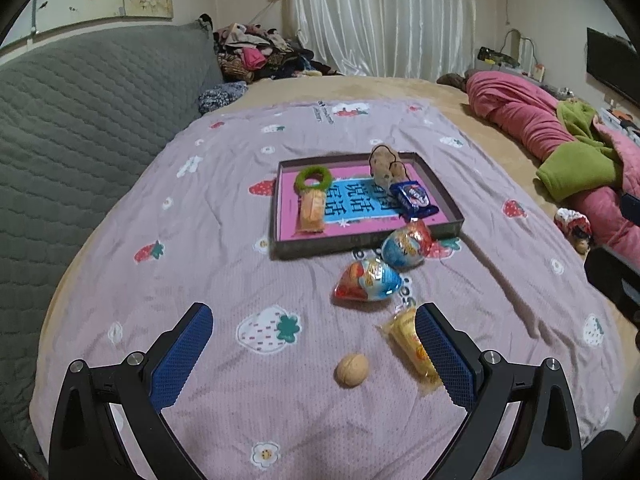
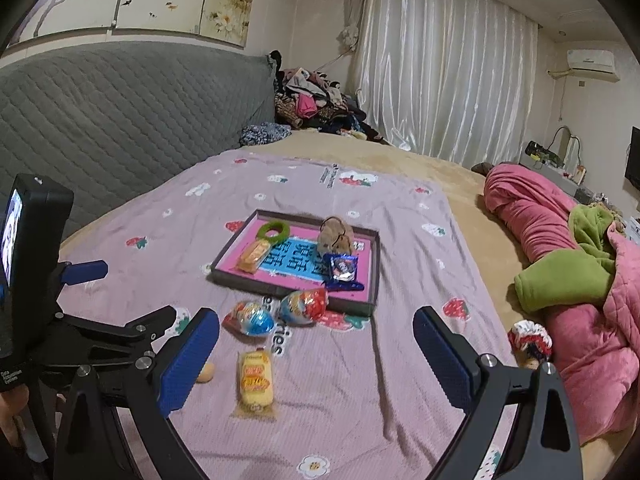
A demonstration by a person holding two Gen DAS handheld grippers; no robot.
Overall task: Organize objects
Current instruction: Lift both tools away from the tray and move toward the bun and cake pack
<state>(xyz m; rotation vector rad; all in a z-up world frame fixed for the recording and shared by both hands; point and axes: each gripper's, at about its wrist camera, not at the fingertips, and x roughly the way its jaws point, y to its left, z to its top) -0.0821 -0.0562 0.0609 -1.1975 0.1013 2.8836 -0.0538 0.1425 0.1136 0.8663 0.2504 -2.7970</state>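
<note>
The left hand-held gripper [image 1: 314,354] hangs over the bed [image 1: 240,280] with jaws spread wide and nothing between them. The walnut [image 1: 351,370] lies on the sheet directly ahead, inside the span of the fingers and slightly right of centre; being round, it has no long axis to align with. The yellow packet [image 1: 412,344] lies just beside the right finger, its long axis running roughly along the line of the fingers. The right hand-held gripper [image 2: 316,354] is likewise wide open and empty, with the same packet [image 2: 256,380] ahead, left of centre. Two foil eggs [image 1: 368,280] lie farther out, then the tray [image 1: 440,196]. Judgement: left is nearer the walnut, right is better placed for the packet.
</note>
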